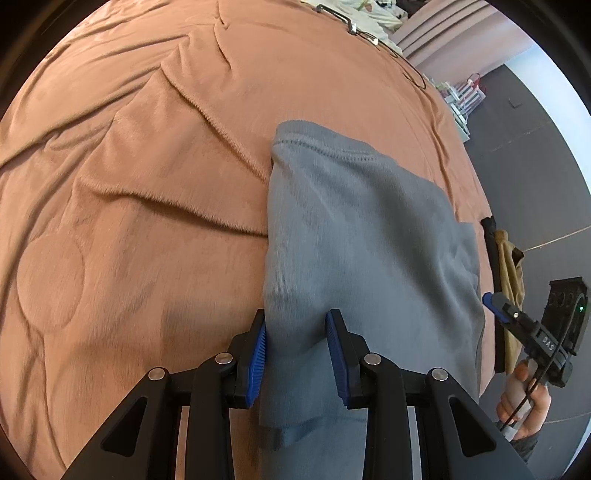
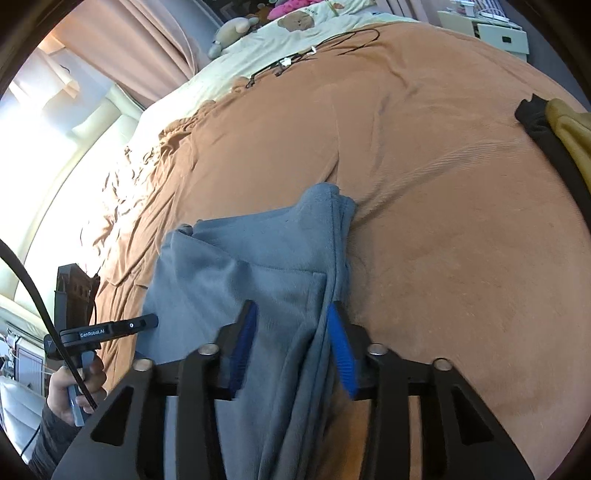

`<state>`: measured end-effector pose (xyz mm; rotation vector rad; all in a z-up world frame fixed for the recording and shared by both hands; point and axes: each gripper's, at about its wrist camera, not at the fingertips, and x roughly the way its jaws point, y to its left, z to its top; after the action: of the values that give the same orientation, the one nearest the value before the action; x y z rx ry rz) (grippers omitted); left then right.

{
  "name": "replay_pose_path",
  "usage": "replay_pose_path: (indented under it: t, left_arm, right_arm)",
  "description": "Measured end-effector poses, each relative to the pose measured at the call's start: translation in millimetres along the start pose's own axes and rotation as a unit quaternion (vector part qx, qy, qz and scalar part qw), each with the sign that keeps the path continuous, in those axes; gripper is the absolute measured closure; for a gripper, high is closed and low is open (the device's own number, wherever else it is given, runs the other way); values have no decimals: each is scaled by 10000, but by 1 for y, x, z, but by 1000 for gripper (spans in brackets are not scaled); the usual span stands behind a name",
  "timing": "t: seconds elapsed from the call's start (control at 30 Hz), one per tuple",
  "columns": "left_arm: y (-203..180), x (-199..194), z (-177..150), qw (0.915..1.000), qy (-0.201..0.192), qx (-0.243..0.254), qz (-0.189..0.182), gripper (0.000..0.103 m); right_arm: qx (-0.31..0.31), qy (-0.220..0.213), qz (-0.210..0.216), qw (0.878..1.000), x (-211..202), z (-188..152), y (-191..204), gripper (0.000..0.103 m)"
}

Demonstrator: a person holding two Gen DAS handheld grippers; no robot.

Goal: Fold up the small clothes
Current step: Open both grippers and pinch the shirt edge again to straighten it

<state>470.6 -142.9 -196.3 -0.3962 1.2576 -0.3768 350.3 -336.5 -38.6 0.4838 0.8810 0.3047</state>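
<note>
A grey fleece garment (image 1: 369,221) lies partly folded on the brown bed cover (image 1: 129,166). Its near end rises into my left gripper (image 1: 297,350), whose blue pads press bunched cloth from both sides, and a fold hangs below them. In the right wrist view the same garment (image 2: 240,266) runs up between the pads of my right gripper (image 2: 291,343), which is shut on its right-hand edge. Each gripper shows in the other's view at the cloth's side: the right gripper (image 1: 493,301) and the left gripper (image 2: 151,320), both held by a hand.
A black and mustard garment (image 2: 554,125) lies at the bed's right edge. A black cable (image 2: 332,44) sits at the far end beside a cream bear-print sheet (image 2: 295,26) and a plush toy (image 2: 232,31). The dark floor (image 1: 535,147) lies past the bed's edge.
</note>
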Motion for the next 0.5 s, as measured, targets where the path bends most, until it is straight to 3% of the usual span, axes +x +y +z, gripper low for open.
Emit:
replay_pose_path:
  t: [0.23,0.27,0.3,0.43,0.5]
  left_arm:
    - [-1,2,6,10000,-6,68,52,71]
    - [-1,3,6,10000,-14,71,51,71]
    - [-1,3,7,10000,-18,73,49,71]
    - [-2,5,10,10000,-26,77,51,71]
    - [-1,5,10,10000,-22,40,42,71]
  right_arm:
    - [79,43,-120,9999,14,9,-7,71]
    - [33,64,-269,9996,17,8,-8,74]
    - [-5,84,-431,9990,19,10,-8,85]
    - [109,-54,-639,9979,16,12,-16,94]
    - [211,-225,-1097,9935,10,13,-20,103]
